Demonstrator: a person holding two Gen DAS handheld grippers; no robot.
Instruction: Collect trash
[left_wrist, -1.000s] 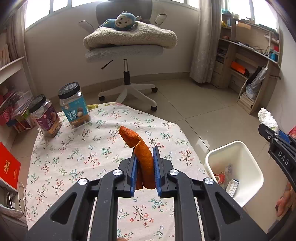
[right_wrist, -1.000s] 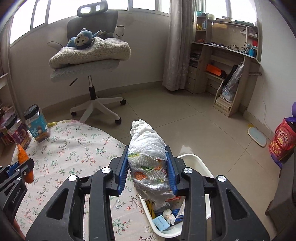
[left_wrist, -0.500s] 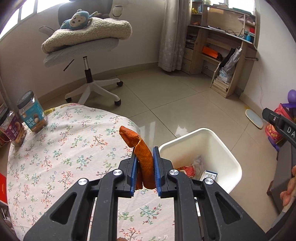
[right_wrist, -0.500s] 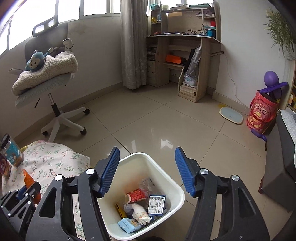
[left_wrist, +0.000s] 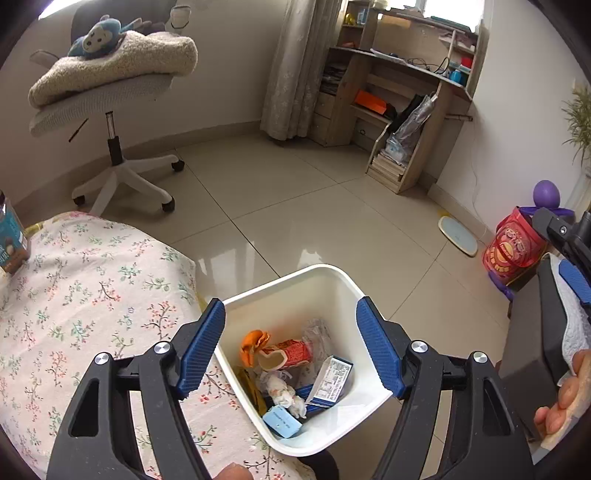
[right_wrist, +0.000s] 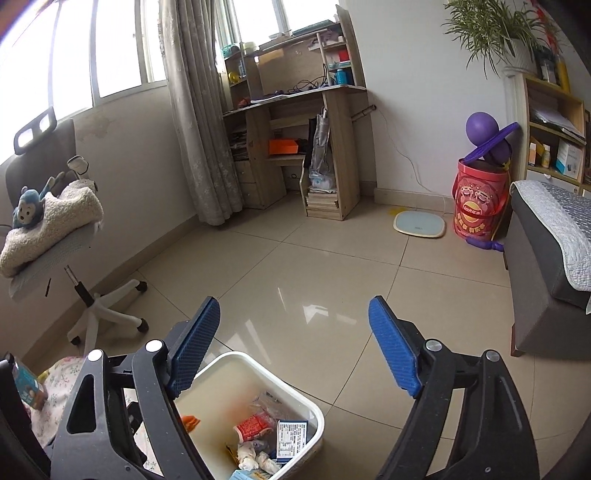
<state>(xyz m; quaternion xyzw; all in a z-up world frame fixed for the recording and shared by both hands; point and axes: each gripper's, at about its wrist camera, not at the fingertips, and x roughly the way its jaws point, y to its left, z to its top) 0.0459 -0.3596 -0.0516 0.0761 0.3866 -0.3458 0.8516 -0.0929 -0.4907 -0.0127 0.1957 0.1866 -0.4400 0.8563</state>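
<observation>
A white trash bin stands on the floor beside the table and holds several pieces of trash. An orange wrapper lies inside it at the left, with a red packet and crumpled tissue. My left gripper is open and empty right above the bin. My right gripper is open and empty, above the far rim of the bin. The right gripper also shows at the right edge of the left wrist view.
A table with a flowered cloth is to the left of the bin, with a jar at its far edge. An office chair stands behind it. A dark sofa, a red bucket and a scale are to the right.
My left gripper moved right over the bin, opened and let go of the orange wrapper, which now lies in the bin. My right gripper stays open and has moved up and right.
</observation>
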